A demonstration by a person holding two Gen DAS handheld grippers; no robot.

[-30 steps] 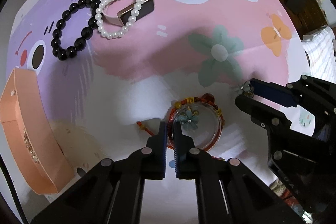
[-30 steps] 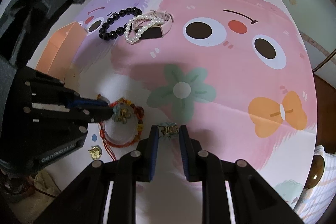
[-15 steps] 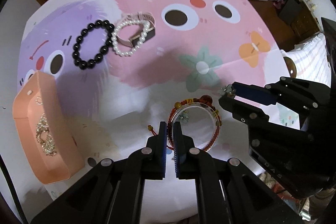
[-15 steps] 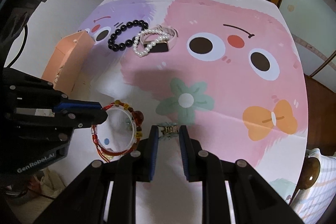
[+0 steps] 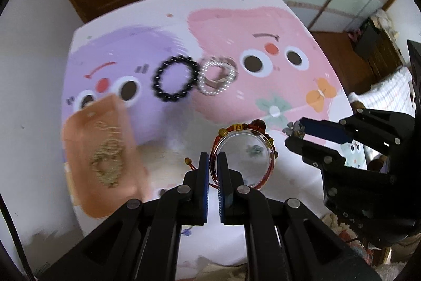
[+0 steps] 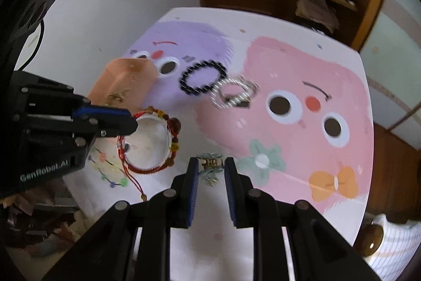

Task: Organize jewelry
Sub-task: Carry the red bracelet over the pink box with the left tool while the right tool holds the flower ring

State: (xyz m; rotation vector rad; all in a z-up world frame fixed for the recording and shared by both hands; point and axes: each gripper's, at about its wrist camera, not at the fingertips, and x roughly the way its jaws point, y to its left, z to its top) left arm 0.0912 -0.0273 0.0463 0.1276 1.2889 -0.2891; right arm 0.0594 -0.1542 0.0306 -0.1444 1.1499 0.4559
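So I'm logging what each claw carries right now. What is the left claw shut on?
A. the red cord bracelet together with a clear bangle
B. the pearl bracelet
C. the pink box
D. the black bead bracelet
A: in the left wrist view the left claw pinches the red cord bracelet and clear bangle, while the black bead bracelet, pearl bracelet and pink box lie on the table.

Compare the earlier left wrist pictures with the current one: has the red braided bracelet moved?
Yes. The left gripper, shut on the red braided bracelet, has lifted it off the cartoon tablecloth; it left the green flower print and now hangs nearer the peach box.
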